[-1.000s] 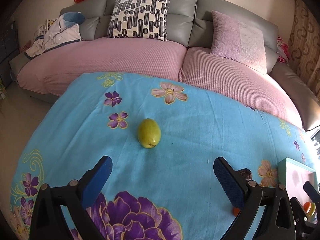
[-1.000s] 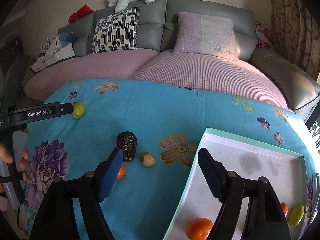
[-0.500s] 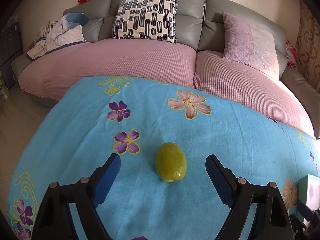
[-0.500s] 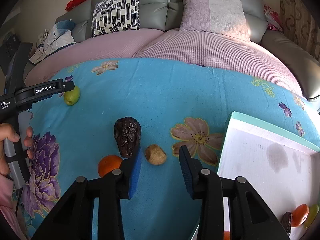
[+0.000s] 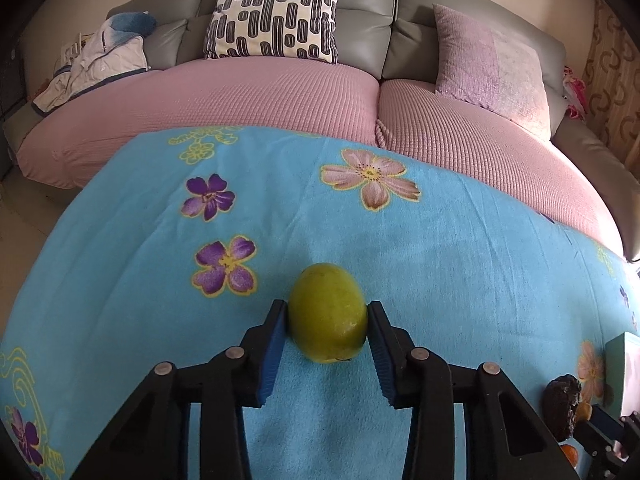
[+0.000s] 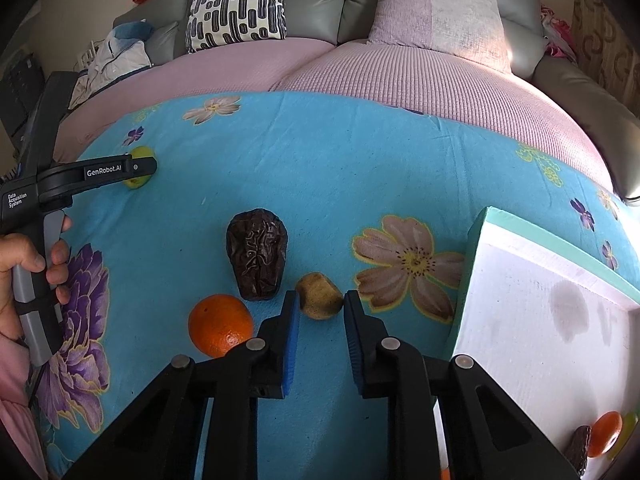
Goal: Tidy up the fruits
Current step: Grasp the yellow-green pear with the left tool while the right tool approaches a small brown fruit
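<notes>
On the blue flowered cloth (image 5: 460, 264) lies a green oval fruit (image 5: 327, 322). My left gripper (image 5: 327, 318) is shut on it, with both blue pads pressing its sides. In the right wrist view, a small brown fruit (image 6: 320, 295) sits between the pads of my right gripper (image 6: 320, 309), which is shut on it. Just left of that gripper lie a dark wrinkled fruit (image 6: 257, 258) and an orange (image 6: 221, 325). The left gripper (image 6: 136, 168) shows there too, half hiding the green fruit (image 6: 140, 152).
A white tray with a teal rim (image 6: 552, 240) stands to the right, with an orange (image 6: 606, 434), a dark fruit (image 6: 580, 450) and a green one in its near corner. A hand (image 6: 24, 264) holds the left gripper's handle. A pink-covered sofa (image 5: 260, 96) runs behind.
My left gripper moved forward and closed on the green fruit. My right gripper shifted left, away from the tray, and closed on the small brown fruit.
</notes>
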Tool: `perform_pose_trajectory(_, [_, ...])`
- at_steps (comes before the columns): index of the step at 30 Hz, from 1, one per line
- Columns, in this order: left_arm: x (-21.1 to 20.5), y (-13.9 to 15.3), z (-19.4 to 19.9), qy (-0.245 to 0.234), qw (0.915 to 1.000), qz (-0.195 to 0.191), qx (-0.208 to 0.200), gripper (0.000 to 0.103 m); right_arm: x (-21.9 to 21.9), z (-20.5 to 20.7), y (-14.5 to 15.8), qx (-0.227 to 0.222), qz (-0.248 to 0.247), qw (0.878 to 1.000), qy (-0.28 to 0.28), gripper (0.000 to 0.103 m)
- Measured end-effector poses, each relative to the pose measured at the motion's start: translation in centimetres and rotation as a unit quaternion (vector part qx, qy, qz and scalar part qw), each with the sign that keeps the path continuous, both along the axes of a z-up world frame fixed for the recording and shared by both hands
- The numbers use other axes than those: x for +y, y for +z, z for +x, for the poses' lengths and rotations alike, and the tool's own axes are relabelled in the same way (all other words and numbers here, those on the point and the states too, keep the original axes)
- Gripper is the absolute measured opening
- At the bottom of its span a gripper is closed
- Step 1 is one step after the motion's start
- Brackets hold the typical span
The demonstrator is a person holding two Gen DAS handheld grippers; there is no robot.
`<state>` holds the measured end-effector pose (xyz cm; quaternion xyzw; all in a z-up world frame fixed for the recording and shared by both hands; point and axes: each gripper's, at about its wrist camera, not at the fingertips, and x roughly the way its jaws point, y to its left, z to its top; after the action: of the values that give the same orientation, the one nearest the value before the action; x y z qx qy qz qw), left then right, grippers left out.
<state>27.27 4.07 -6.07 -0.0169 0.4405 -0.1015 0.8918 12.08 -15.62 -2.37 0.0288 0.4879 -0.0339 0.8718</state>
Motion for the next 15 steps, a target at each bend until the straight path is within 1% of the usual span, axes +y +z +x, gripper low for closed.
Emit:
perform_pose_trajectory(4, [0.2,0.1,0.0,0.004,1.0,-0.005,0.005,0.042,0.1,0.0,0.0,-0.001,0.001,1.0,0.003,0.023])
perform_pose_trajectory(7, [0.4,0.3,-0.1,0.016,0.9996,-0.014,0.017,0.042,0.1,-0.1,0.2,-0.005,0.002,1.0,0.004,0.022])
perform_pose_trajectory(12, [0.4,1.1,-0.7,0.021,0.999,-0.027,0.03,0.042,0.0,-0.9,1.0,-0.009,0.002,1.0,0.005,0.022])
perform_pose_trajectory(13, [0.4,1.3,-0.9,0.021,0.9988,-0.03,0.032,0.042,0.0,-1.0,1.2,-0.01,0.003,1.0,0.003,0.021])
perform_pose_trajectory(15, [0.4,1.9,-1.4,0.02,0.9985,-0.039,0.034,0.042,0.0,-1.3,1.8,-0.015,0.003,1.0,0.003,0.015])
